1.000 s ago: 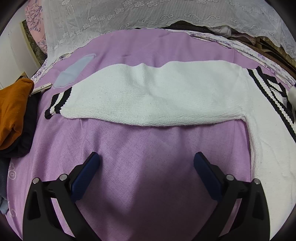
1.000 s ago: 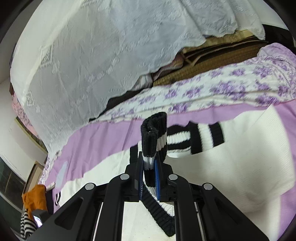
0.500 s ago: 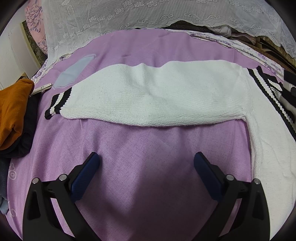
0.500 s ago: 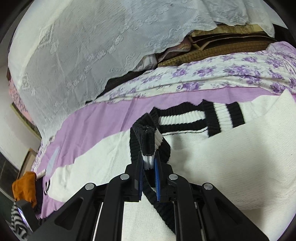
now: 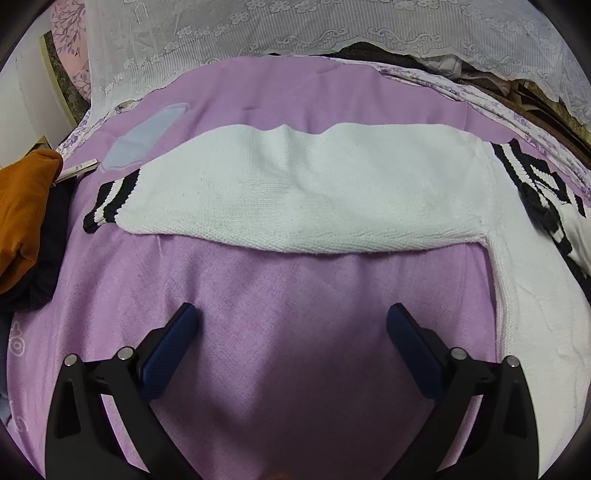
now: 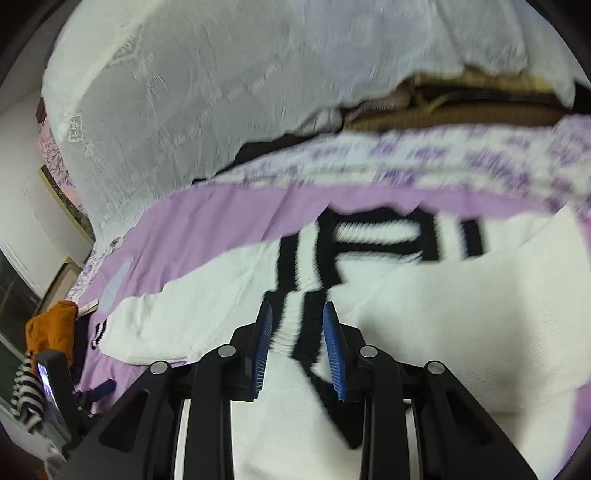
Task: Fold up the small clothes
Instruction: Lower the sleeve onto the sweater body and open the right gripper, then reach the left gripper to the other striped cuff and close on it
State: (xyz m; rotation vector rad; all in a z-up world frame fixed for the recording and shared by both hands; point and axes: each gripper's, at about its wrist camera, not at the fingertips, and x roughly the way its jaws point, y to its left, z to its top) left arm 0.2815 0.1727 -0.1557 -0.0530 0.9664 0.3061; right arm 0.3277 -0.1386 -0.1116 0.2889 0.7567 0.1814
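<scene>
A white knit sweater (image 5: 317,199) with black-and-white striped trim lies on the purple bedsheet (image 5: 295,332). Its left sleeve stretches out flat, ending in a striped cuff (image 5: 109,203). My left gripper (image 5: 291,317) is open and empty, hovering over bare sheet below the sleeve. In the right wrist view the sweater body (image 6: 461,314) lies flat. My right gripper (image 6: 297,314) is open, and the striped collar trim (image 6: 299,325) lies loose between its blue pads, no longer pinched. This view is motion-blurred.
An orange garment (image 5: 26,206) on dark clothes sits at the left edge. A pale blue patch (image 5: 144,136) lies on the sheet. White lace fabric (image 5: 332,29) and a floral sheet (image 6: 424,158) line the back. A striped garment (image 6: 26,387) lies at far left.
My right gripper has lowered the striped collar trim onto the sweater and opened, letting it go. The left gripper has not moved.
</scene>
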